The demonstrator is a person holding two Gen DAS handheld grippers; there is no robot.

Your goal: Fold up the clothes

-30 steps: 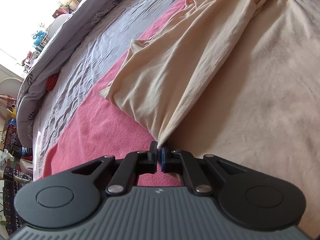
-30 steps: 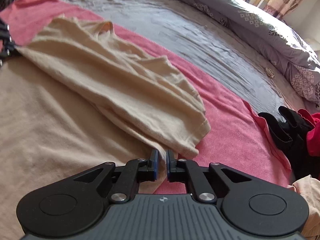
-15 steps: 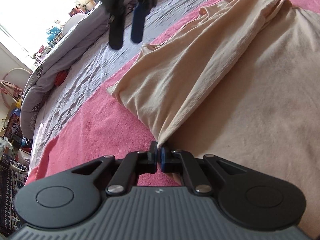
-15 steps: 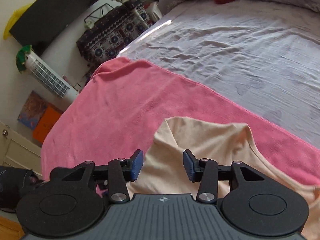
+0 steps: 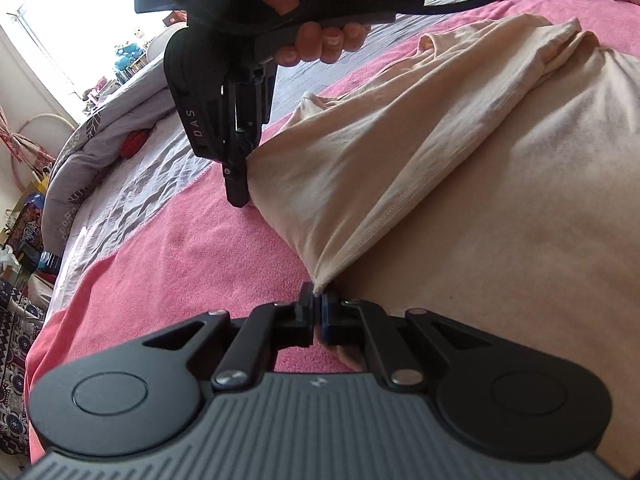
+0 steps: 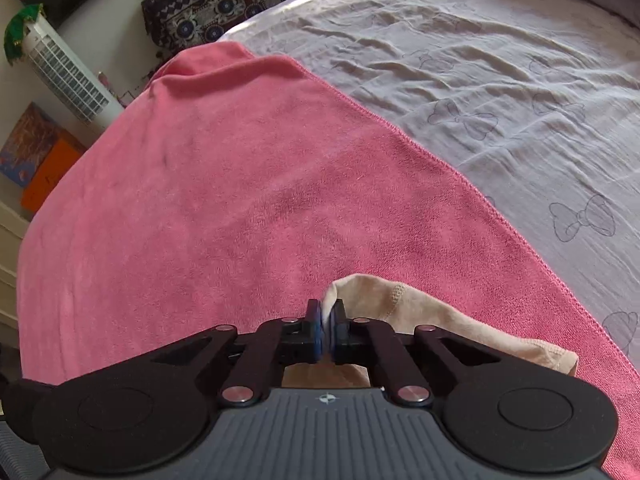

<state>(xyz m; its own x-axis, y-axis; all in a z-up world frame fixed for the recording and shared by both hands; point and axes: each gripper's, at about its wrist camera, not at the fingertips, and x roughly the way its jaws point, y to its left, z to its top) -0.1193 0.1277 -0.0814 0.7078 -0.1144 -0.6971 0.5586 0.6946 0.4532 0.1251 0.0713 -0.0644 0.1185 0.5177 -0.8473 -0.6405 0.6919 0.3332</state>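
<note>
A cream shirt (image 5: 400, 168) lies partly folded on a pink towel (image 5: 192, 256) spread over the bed. My left gripper (image 5: 318, 300) is shut on the shirt's near hem corner. In the left wrist view my right gripper (image 5: 240, 184), held by a hand (image 5: 320, 44), points down at the shirt's far left corner. The right wrist view shows that gripper (image 6: 328, 320) shut on a fold of the cream shirt (image 6: 420, 312), with the pink towel (image 6: 240, 184) stretching ahead of it.
A grey bedsheet (image 6: 500, 80) with bow prints lies beyond the towel. A rolled grey quilt (image 5: 80, 168) and a red item (image 5: 134, 142) sit at the bed's far side. A white tower fan (image 6: 64, 68), boxes and a patterned cloth (image 6: 224, 4) stand past the bed's edge.
My right gripper let go of the shirt's far hem, swung across to the shirt's left corner, opened wide on the way and closed on the fabric there. My left gripper kept its grip.
</note>
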